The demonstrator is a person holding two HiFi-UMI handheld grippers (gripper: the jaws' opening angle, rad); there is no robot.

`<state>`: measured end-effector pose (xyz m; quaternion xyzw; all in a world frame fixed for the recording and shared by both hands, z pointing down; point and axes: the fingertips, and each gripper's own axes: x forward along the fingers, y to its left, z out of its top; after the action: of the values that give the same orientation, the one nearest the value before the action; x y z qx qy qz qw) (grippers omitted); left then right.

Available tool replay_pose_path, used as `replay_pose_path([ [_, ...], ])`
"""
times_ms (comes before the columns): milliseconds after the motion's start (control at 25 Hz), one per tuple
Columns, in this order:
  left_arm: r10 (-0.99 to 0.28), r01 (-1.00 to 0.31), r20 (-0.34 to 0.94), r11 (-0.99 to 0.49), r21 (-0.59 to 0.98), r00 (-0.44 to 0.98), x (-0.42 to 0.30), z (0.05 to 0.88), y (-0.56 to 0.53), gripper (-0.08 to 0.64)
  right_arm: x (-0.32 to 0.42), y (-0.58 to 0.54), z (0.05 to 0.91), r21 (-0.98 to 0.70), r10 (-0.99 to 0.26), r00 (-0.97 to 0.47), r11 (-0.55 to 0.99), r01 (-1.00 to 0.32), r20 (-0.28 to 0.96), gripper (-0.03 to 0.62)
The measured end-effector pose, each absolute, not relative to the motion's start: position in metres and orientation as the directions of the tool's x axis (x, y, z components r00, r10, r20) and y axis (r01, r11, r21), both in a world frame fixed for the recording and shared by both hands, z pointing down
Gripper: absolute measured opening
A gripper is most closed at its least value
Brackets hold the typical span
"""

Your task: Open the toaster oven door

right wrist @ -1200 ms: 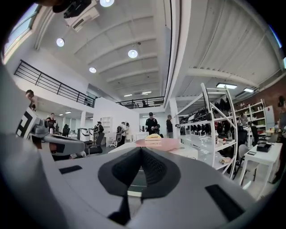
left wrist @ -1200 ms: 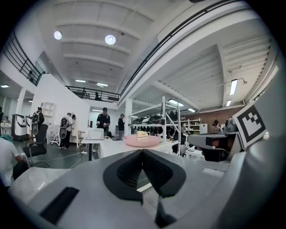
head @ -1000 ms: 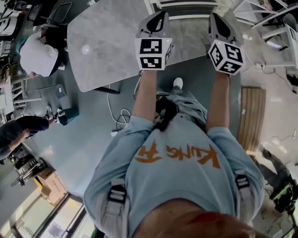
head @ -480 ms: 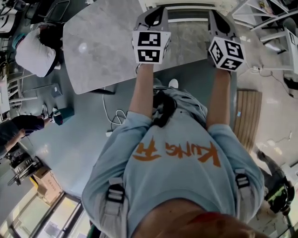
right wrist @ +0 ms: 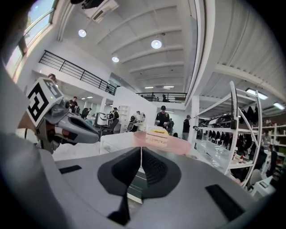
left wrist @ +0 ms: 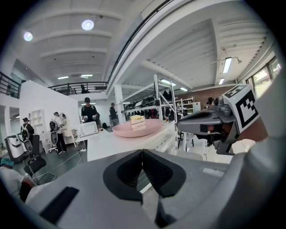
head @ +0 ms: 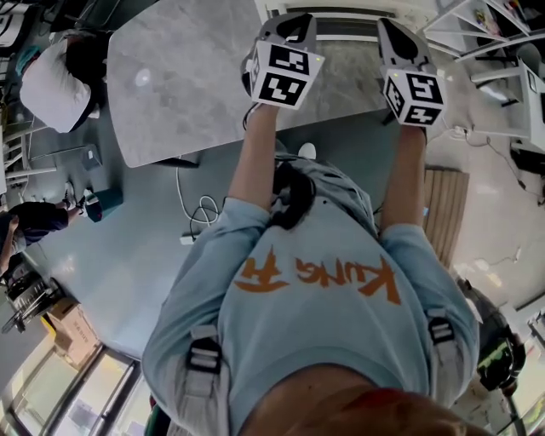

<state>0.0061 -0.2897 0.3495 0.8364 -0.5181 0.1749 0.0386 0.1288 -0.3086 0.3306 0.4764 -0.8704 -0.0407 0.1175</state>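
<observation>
- Grey marbled counter [head: 187, 85] fills the upper head view. A white appliance, presumably the toaster oven [head: 341, 15], stands at 12 o'clock. Left tongs [head: 296, 24] and right tongs [head: 392, 32] hover near it.
- Left gripper view: tongs pressed together, empty. At 12 o'clock a pink plate [left wrist: 134, 129] carries a cake slice [left wrist: 136, 121], apparently on the oven top.
- Right gripper view: tongs together, empty.
- Handling, judged: stiff hinged door, likely glass. Take hold at its handle, not discernible here. Pull gently, since the plate may slide.
</observation>
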Motion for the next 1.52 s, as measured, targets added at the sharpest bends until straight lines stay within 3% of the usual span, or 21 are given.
replay_pose_path([
  [280, -0.82, -0.84, 0.384, -0.515, -0.171, 0.425, 0.011, 0.354, -0.3, 0.003, 0.107, -0.312, 0.349, 0.335, -0.737, -0.612, 0.676, -0.656, 0.289, 0.04],
  [560, -0.722, -0.684, 0.531, -0.655, -0.321, 0.442, 0.024, 0.372, -0.309, 0.005, 0.1, -0.32, 0.363, 0.447, -0.631, -0.638, 0.771, -0.453, 0.441, 0.072],
  [680, -0.695, -0.624, 0.576, -0.69, -0.367, 0.43, 0.028, 0.378, -0.309, 0.067, 0.098, -0.321, 0.369, 0.458, -0.581, -0.643, 0.807, -0.373, 0.499, 0.08],
  [800, -0.651, -0.547, 0.631, -0.738, -0.396, 0.421, 0.033, 0.388, -0.308, 0.122, 0.101, -0.324, 0.38, 0.486, -0.547, -0.62, 0.825, -0.288, 0.563, 0.103],
  [1120, -0.606, -0.455, 0.708, -0.778, -0.433, 0.363, 0.032, 0.406, -0.321, 0.133, 0.101, -0.337, 0.409, 0.548, -0.474, -0.492, 0.836, 0.009, 0.73, 0.112],
  [1520, -0.579, -0.379, 0.752, -0.803, -0.46, 0.314, 0.03, 0.426, -0.328, 0.133, 0.098, -0.345, 0.427, 0.558, -0.466, -0.431, 0.822, 0.11, 0.772, 0.103],
])
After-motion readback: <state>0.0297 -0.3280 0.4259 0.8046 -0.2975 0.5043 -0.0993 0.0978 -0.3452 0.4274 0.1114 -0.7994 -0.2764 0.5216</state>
